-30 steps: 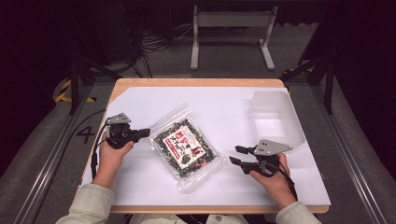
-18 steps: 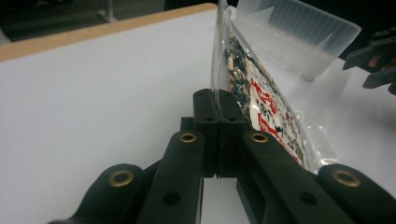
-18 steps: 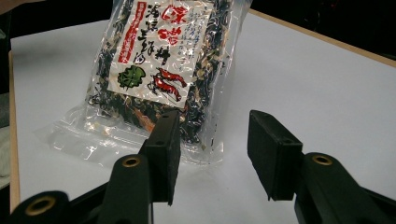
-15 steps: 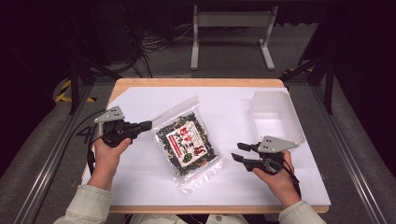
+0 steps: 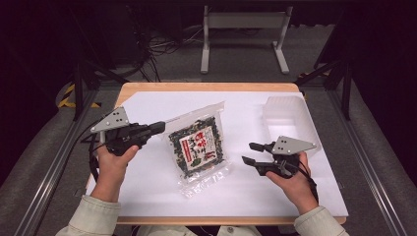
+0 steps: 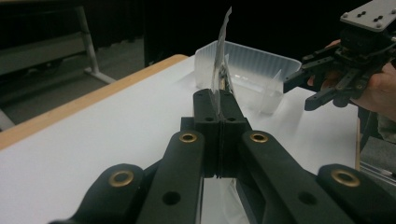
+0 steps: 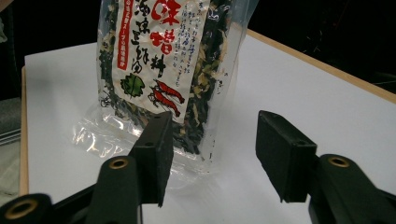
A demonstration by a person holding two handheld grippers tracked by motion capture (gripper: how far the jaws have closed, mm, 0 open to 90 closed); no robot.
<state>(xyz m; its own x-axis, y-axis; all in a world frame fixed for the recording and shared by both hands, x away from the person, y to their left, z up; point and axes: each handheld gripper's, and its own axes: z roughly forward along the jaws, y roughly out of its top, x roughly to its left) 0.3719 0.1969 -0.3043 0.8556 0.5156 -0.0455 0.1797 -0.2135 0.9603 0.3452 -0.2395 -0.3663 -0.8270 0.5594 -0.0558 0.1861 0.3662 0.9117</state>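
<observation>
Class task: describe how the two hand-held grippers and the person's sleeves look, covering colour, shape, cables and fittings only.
Both the left gripper and the right gripper are black, each topped by a grey three-cornered plate with small holes. Their linkage arms carry brass-coloured rivets, and the jaws end in flat black rectangular pads. A black cable trails from the left gripper. The sleeves are pale beige with cuffs.

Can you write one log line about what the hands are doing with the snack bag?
left tool: shut on snack bag edge, bag tipped up | right tool: open, jaws just opening, apart from bag | clear tub: back right

A clear plastic tub [image 5: 290,118] sits on the table [image 5: 147,87].
</observation>
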